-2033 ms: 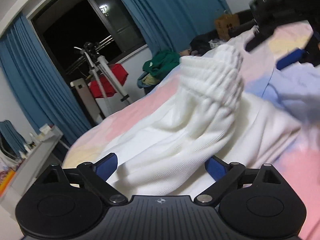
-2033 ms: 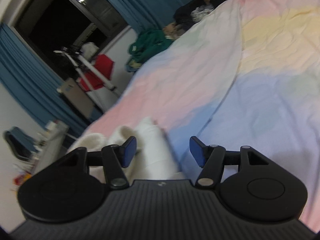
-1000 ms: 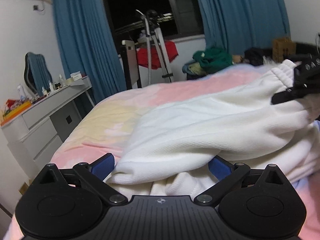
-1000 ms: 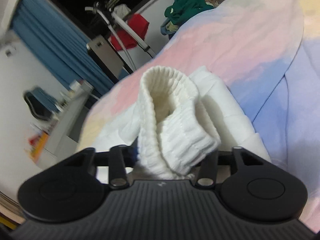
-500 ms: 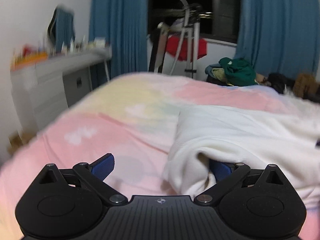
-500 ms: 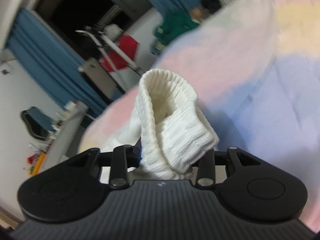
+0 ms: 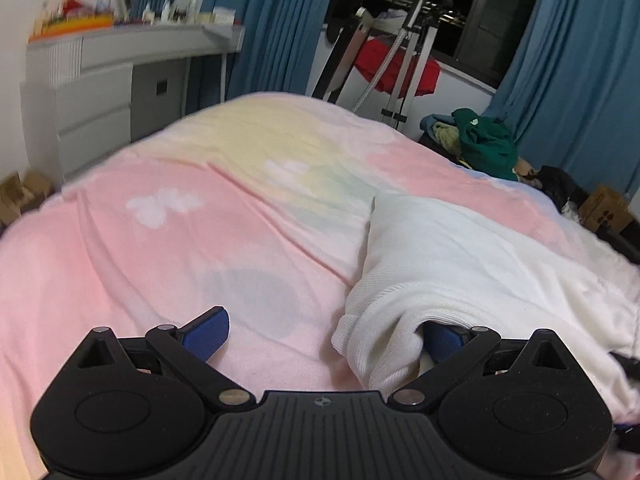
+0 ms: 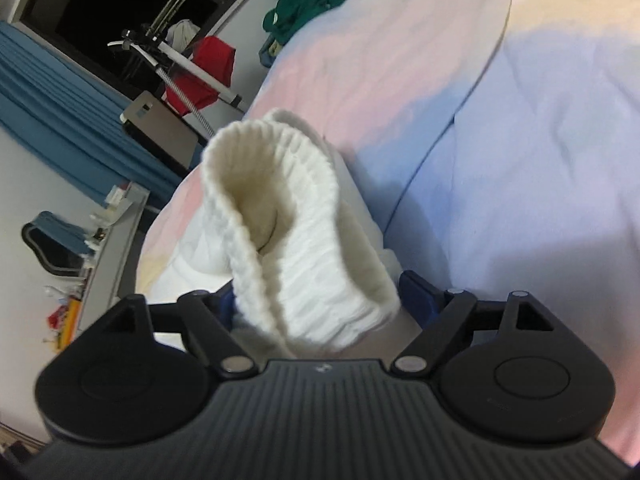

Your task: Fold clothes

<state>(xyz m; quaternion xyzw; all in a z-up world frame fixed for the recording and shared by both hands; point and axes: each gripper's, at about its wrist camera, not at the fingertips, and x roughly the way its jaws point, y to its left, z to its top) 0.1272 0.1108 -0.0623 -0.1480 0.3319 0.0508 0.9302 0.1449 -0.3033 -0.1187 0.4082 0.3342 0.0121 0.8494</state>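
A white knit garment (image 7: 472,276) lies on the pastel bedspread (image 7: 168,240), to the right in the left wrist view. My left gripper (image 7: 324,332) is open and low over the bed; its right fingertip (image 7: 444,338) is tucked under a fold of the garment, its left fingertip (image 7: 208,330) is over bare bedspread. My right gripper (image 8: 316,300) is shut on the garment's ribbed cuff (image 8: 296,232), which stands up in a loop between the fingers, above the bedspread (image 8: 540,140).
A grey dresser (image 7: 100,84) with small items stands left of the bed. A clothes rack with a red garment (image 7: 396,64) stands by blue curtains (image 7: 272,24). A green clothes pile (image 7: 484,144) and a cardboard box (image 7: 604,208) lie beyond the bed.
My right gripper has closed on the ribbed cuff and lifted it. My left gripper has swung left, so the garment now sits at its right finger instead of filling the gap.
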